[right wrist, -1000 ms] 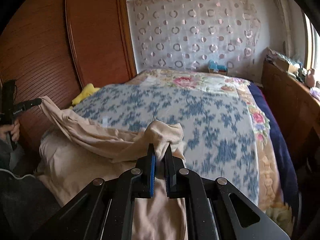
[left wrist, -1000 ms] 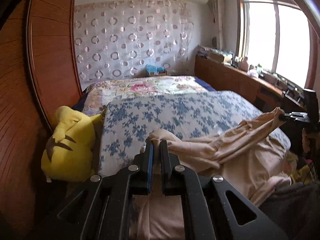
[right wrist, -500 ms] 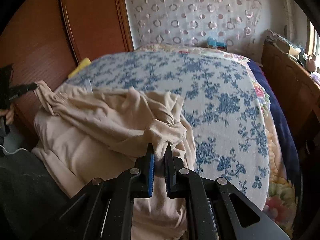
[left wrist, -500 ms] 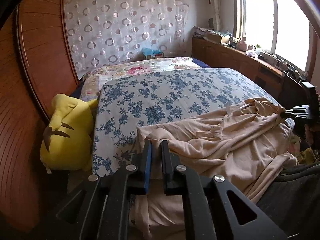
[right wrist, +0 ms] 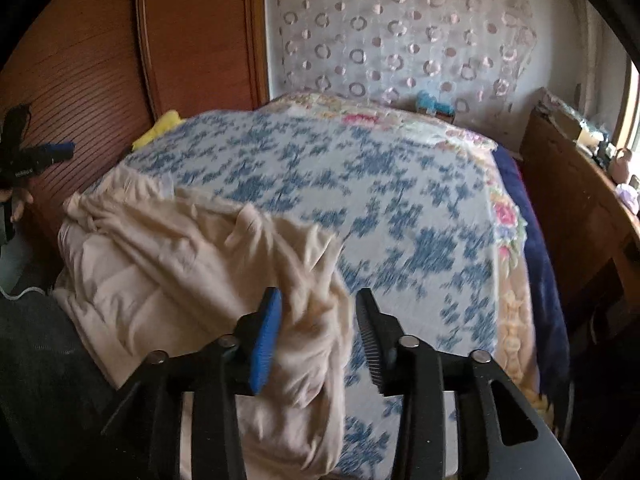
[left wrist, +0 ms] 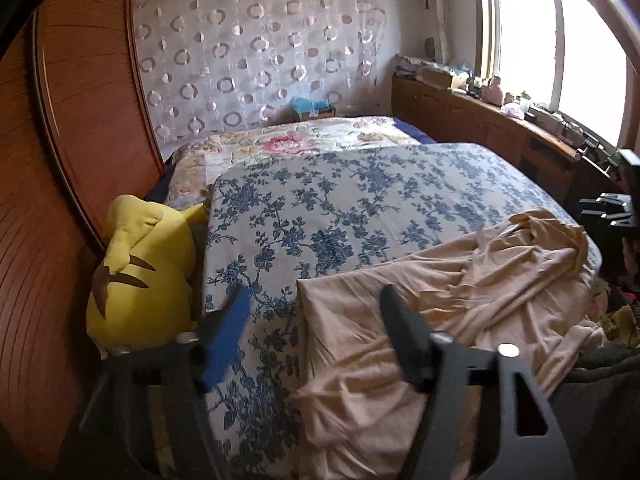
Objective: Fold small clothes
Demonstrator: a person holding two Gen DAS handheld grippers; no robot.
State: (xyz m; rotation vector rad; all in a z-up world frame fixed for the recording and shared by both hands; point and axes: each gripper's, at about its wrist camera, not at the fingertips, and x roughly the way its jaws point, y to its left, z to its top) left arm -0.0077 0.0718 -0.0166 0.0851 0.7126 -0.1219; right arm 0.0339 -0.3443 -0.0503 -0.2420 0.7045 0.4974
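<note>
Now that both pairs of jaws have just been opening, my left gripper (left wrist: 312, 316) stands wide over the near corner of the beige garment (left wrist: 460, 292), and my right gripper (right wrist: 318, 316) is parted with a bunched fold lying loose between its fingers. The garment sprawls on the blue-flowered bedspread (left wrist: 340, 208) from 5 to 3 o'clock in the left view. I'd back straight off, then smooth the rumpled heap at 3 o'clock before folding again.

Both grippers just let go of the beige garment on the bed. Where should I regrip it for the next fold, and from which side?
Probably take the beige garment by its flat far-left corner, coming in low from the plush-toy side with the left gripper, whose jaws have just opened around it. That edge lies straight and smooth; the right end is bunched.
</note>
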